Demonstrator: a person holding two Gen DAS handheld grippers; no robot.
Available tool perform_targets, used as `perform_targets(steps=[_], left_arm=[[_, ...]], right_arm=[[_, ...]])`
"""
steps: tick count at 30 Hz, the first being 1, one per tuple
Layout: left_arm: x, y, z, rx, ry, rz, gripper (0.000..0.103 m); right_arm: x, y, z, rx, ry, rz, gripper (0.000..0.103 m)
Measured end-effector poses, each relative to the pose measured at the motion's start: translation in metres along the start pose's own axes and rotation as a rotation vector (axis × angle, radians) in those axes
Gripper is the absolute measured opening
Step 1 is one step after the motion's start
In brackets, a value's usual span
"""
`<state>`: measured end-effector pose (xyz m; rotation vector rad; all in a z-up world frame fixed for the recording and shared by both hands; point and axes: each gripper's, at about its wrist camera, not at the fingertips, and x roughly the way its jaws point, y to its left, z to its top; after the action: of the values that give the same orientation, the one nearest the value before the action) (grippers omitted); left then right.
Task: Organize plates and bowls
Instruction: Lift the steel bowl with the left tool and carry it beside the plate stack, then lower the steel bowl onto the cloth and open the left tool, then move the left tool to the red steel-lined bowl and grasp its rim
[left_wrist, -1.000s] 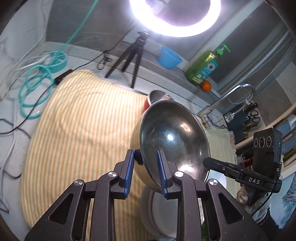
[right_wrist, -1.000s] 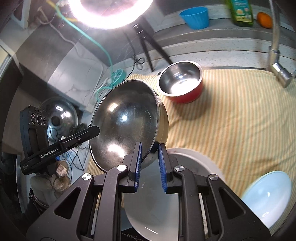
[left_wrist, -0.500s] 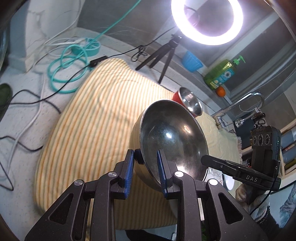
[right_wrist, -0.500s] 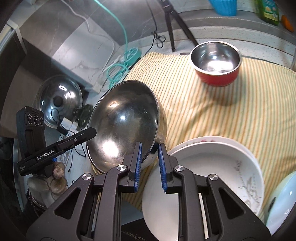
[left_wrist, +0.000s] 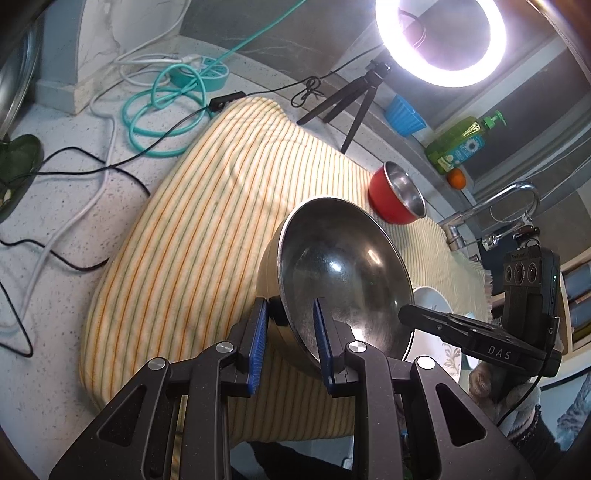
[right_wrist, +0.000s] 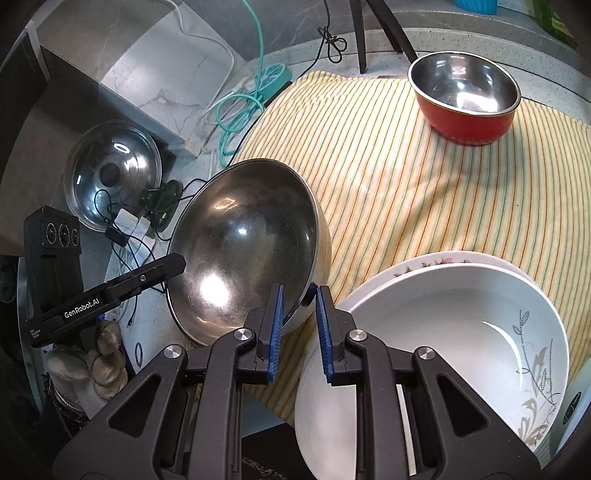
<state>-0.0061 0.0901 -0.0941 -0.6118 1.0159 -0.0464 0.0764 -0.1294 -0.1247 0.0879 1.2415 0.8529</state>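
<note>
A large steel bowl (left_wrist: 343, 273) (right_wrist: 243, 243) with a pale gold outside hangs tilted over the striped cloth's near edge, carried by both grippers. My left gripper (left_wrist: 290, 339) is shut on its rim, one blue pad inside and one outside. My right gripper (right_wrist: 299, 325) is shut on the opposite rim; the other gripper (right_wrist: 110, 291) shows at the bowl's left. A red bowl (left_wrist: 397, 197) (right_wrist: 467, 99) with a steel inside stands at the cloth's far side. White patterned bowls (right_wrist: 443, 339) sit stacked at the near right.
The yellow striped cloth (left_wrist: 207, 236) (right_wrist: 406, 192) covers the counter. Teal cable (left_wrist: 166, 107), black and white cords, a tripod (left_wrist: 343, 107) with ring light, a blue cup (left_wrist: 404, 118), soap bottle (left_wrist: 461, 144), an orange and a tap (left_wrist: 491, 206) ring it. A glass lid (right_wrist: 110, 173) lies left.
Both grippers have carried the steel bowl lower and towards the cloth's left near part. The red bowl and the white stack now show clear of it. The grips have stayed the same.
</note>
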Motion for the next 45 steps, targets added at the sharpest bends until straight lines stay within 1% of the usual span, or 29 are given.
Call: perform_targets(steps=[6,7,13,15,17,19,21,22,23,24,25,26,29,31,33,39,45], left_arm=[[0.002,0.000,-0.002,0.000,0.012,0.004,0.023],[0.001,0.001,-0.002,-0.001,0.012,0.005,0.023],[-0.001,0.003,-0.003,-0.007,0.003,0.012,0.023],[-0.002,0.003,-0.002,-0.009,-0.002,0.014,0.023],[-0.004,0.003,0.000,-0.009,-0.008,0.018,0.023],[-0.005,0.003,0.001,-0.010,-0.013,0.020,0.023],[-0.007,0.002,0.002,-0.009,-0.017,0.021,0.025],[-0.007,0.002,0.003,-0.009,-0.018,0.023,0.033],[-0.008,0.001,0.004,-0.009,-0.019,0.025,0.046],[-0.008,0.000,0.005,-0.009,-0.020,0.030,0.054],[-0.010,-0.001,0.006,-0.005,-0.030,0.044,0.063],[-0.012,-0.003,0.007,0.003,-0.039,0.057,0.063],[-0.012,-0.010,0.012,0.031,-0.040,0.093,0.063],[-0.013,-0.014,0.015,0.053,-0.051,0.101,0.063],[-0.014,-0.018,0.019,0.072,-0.061,0.103,0.063],[-0.013,-0.035,0.033,0.115,-0.077,0.085,0.063],[-0.009,-0.056,0.053,0.147,-0.100,0.045,0.063]], right_arm=[[0.007,0.000,-0.001,0.003,0.019,-0.002,0.019],[0.008,0.000,-0.001,0.001,0.022,-0.002,0.020],[0.004,0.002,-0.003,-0.024,0.009,-0.008,0.021],[0.003,0.002,-0.002,-0.023,0.004,-0.003,0.023],[0.000,0.003,-0.002,-0.021,-0.007,-0.001,0.035],[-0.003,0.003,-0.002,-0.022,-0.020,-0.003,0.043],[-0.007,0.003,-0.002,-0.024,-0.032,-0.002,0.047],[-0.009,0.003,-0.002,-0.024,-0.037,-0.003,0.052],[-0.012,0.003,-0.002,-0.024,-0.046,-0.003,0.060],[-0.016,0.004,-0.002,-0.022,-0.061,0.001,0.065],[-0.019,0.004,-0.001,-0.021,-0.074,0.005,0.072],[-0.024,0.004,-0.001,-0.019,-0.090,0.005,0.077],[-0.036,0.001,0.001,-0.014,-0.126,-0.012,0.085],[-0.044,-0.003,0.002,-0.005,-0.148,-0.030,0.088],[-0.052,-0.009,0.005,0.012,-0.162,-0.037,0.088],[-0.078,-0.027,0.016,0.053,-0.224,-0.067,0.088],[-0.104,-0.050,0.033,0.104,-0.283,-0.084,0.088]])
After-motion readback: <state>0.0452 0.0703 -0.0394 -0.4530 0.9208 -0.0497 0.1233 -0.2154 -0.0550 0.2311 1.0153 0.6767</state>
